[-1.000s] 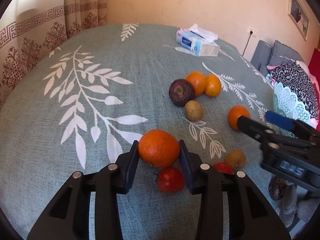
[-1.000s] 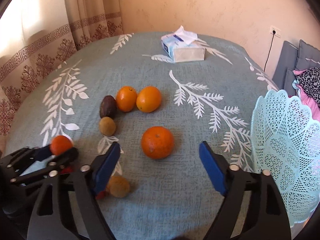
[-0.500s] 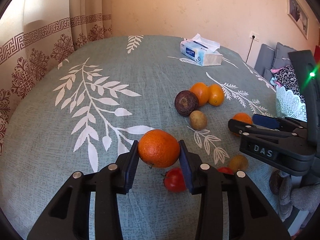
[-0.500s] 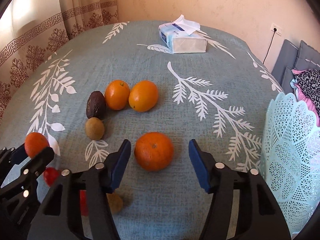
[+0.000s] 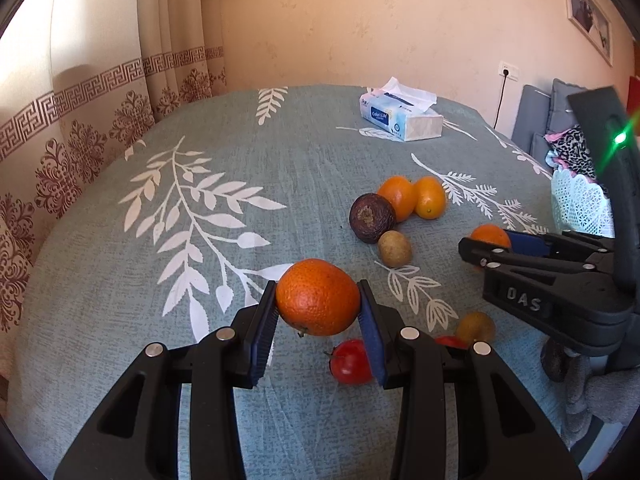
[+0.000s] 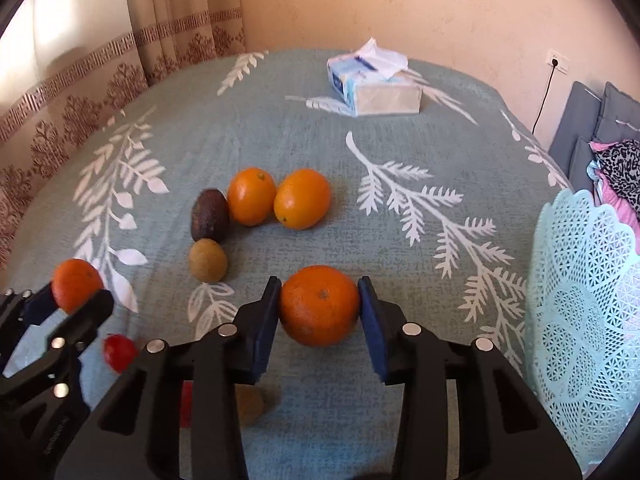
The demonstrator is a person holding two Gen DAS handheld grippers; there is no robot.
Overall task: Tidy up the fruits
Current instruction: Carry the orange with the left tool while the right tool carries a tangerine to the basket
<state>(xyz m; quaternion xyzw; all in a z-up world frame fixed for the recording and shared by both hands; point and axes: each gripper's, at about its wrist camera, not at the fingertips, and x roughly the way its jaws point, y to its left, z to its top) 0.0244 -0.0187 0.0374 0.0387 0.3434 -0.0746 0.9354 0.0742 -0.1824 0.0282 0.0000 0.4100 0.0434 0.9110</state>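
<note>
My left gripper (image 5: 318, 312) is shut on an orange (image 5: 318, 297) and holds it above the bed cover; it also shows in the right wrist view (image 6: 76, 285). My right gripper (image 6: 319, 307) is shut on a second orange (image 6: 319, 305) that rests on the cover; this orange shows in the left wrist view (image 5: 489, 236). Two more oranges (image 6: 251, 196) (image 6: 302, 198), a dark avocado (image 6: 210, 215) and a kiwi (image 6: 208, 261) lie in a cluster behind. A pale blue lattice basket (image 6: 580, 308) stands at the right.
A red tomato (image 5: 352, 361) and a second kiwi (image 5: 475, 327) lie under my left gripper. A tissue box (image 6: 374, 86) stands at the back of the bed. Curtains hang at the left, cushions and clothes lie beyond the right edge.
My right gripper moved forward and closed its fingers onto the orange on the cover. My left gripper lifted its orange higher above the cover.
</note>
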